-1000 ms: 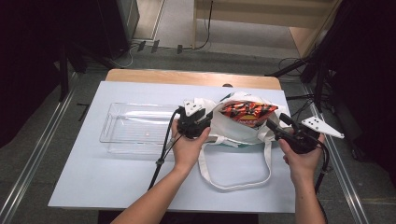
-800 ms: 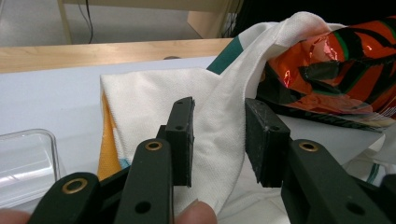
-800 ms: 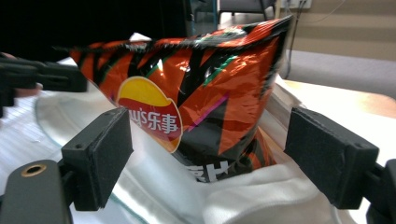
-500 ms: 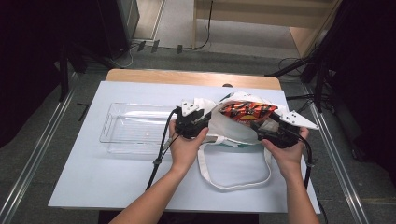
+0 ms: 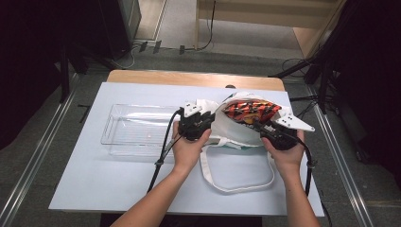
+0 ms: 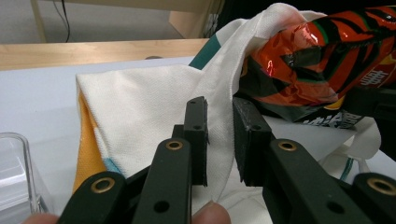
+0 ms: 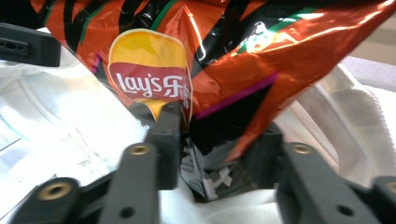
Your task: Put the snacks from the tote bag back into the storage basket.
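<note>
The chip bag you are working on sits in the mouth of the white tote bag, on the right half of the table and just right of the clear plastic tray. Your right gripper has just been closing, and in the right gripper view its jaws clamp the crumpled lower end of the chip bag from both sides. Your left gripper has also just been closing, and its jaws pinch a fold of the tote's cloth rim, holding the opening up beside the chip bag.

The foil is glossy and creased, orange-red with black stripes and thin green and magenta lines. On it you can read a yellow and red "Lay's" roundel followed by Chinese characters; other small print near the bottom seam is too blurred to read. The tote is a coarse woven white fabric with teal and orange patches, and its long strap lies in a loop on the table toward you.

The tray is a transparent, shallow rectangle with rounded corners and handle cut-outs. All of it rests on a smooth pale sheet that covers a wooden tabletop, whose bare edge shows at the far side. Beyond lies a grey floor with cables, dark stands and a light wooden frame, and metal rails run along both sides of the table
</note>
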The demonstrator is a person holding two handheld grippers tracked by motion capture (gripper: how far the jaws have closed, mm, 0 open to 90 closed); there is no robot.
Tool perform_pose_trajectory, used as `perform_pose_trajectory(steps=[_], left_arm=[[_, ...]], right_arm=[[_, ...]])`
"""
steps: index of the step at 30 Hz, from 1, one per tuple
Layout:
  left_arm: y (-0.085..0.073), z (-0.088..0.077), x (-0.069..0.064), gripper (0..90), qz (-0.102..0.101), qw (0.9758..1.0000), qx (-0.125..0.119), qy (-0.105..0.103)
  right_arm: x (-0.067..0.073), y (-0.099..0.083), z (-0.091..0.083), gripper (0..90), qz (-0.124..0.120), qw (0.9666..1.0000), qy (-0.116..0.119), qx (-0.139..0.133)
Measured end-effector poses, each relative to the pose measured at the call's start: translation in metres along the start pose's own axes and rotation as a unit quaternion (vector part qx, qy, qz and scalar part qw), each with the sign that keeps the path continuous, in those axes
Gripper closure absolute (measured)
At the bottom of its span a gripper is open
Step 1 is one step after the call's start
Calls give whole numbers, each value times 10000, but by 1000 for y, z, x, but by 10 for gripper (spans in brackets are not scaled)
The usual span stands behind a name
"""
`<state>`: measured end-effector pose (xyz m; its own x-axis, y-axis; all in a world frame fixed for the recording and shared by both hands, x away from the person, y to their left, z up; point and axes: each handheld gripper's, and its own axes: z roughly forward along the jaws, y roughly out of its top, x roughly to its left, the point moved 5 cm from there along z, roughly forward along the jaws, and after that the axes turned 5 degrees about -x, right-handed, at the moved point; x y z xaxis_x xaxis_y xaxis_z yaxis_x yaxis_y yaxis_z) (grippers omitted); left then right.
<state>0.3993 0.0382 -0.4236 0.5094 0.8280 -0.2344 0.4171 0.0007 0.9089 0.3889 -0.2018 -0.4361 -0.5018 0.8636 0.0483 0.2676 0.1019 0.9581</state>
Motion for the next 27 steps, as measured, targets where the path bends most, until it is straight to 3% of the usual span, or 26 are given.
perform_pose_trajectory(steps=[5, 13, 23, 27], left_arm=[[-1, 1, -2, 780, 48, 10000, 3, -16], [-2, 2, -4, 791, 268, 9996, 71, 90], [-3, 2, -1, 813, 356, 9990, 99, 236], [-3, 1, -3, 826, 535, 9981, 88, 297]], right_arm=[[-1, 1, -3, 786, 28, 10000, -3, -63], [0, 17, -12, 897, 195, 9989, 59, -425], [5, 38, -19, 900, 231, 9974, 87, -678], [7, 48, -22, 900, 321, 9960, 87, -831]])
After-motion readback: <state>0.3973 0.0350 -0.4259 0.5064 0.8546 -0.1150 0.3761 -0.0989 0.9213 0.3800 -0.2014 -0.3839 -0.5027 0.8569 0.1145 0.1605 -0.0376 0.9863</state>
